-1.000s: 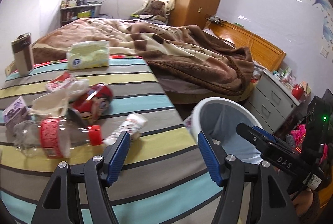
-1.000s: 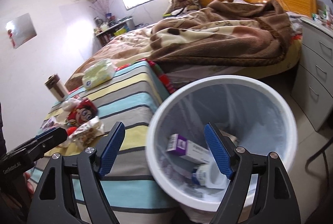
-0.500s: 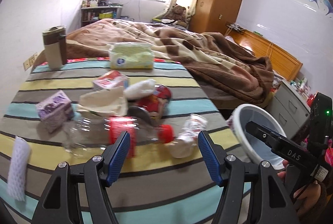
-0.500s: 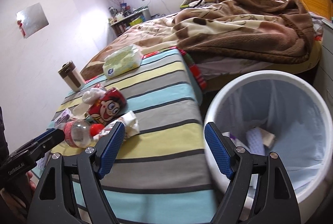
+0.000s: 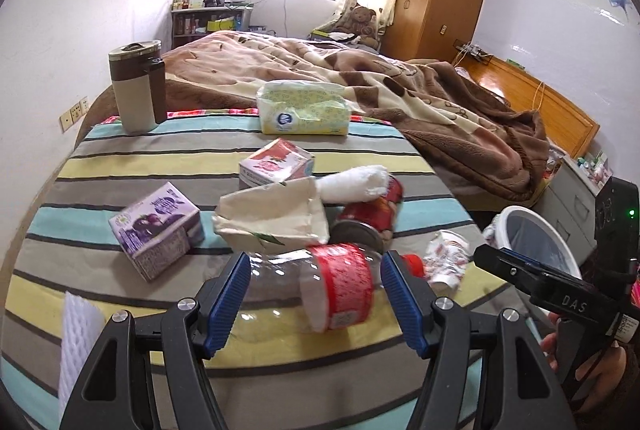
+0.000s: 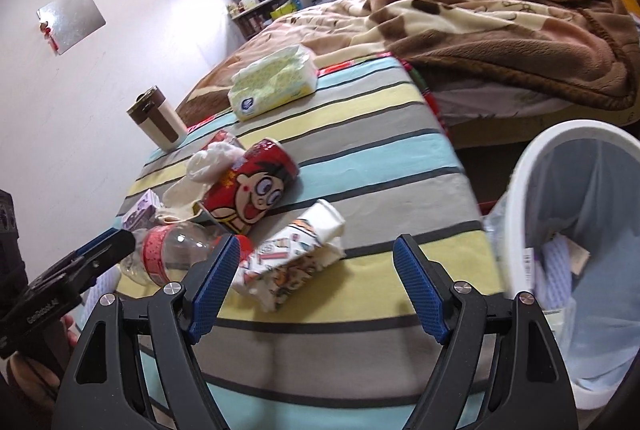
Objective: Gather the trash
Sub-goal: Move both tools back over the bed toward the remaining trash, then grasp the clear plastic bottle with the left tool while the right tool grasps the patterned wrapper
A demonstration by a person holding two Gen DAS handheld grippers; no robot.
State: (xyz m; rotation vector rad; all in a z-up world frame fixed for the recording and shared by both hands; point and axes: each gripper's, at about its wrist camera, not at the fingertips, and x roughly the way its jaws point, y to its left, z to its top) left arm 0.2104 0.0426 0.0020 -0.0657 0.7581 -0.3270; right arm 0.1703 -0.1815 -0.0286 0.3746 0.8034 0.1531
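Left fingers: the left gripper (image 5: 314, 300) stands with jaws wide, holding nothing; the clear plastic bottle (image 5: 316, 286) lies between the blue ribbed pads, low centre of the left view, apart from both.
Right fingers: the right gripper (image 6: 316, 290) has its jaws wide and bare, over the striped cloth (image 6: 380, 158), low centre of the right view.
Hidden: the bottle's base runs behind the left pad; its red cap (image 5: 414, 266) peeps past the right pad. The crumpled printed carton (image 6: 294, 252) is part covered by the right gripper's left finger.
Cut off: the white bin (image 6: 532, 190) leaves the right edge of the right view; what lies inside it is blurred.
Hard to make out: whether the white foam net (image 5: 78, 342), lower left, touches the table edge.
Open room: bare cloth in front of both grippers; the bin stands just beside the table's right edge.
Shapes and stuff: red cartoon can (image 6: 250, 190) on its side; purple box (image 5: 158, 230) tilted; torn cream carton (image 5: 276, 218); soft tissue pack (image 5: 304, 112); upright brown mug (image 5: 136, 90).
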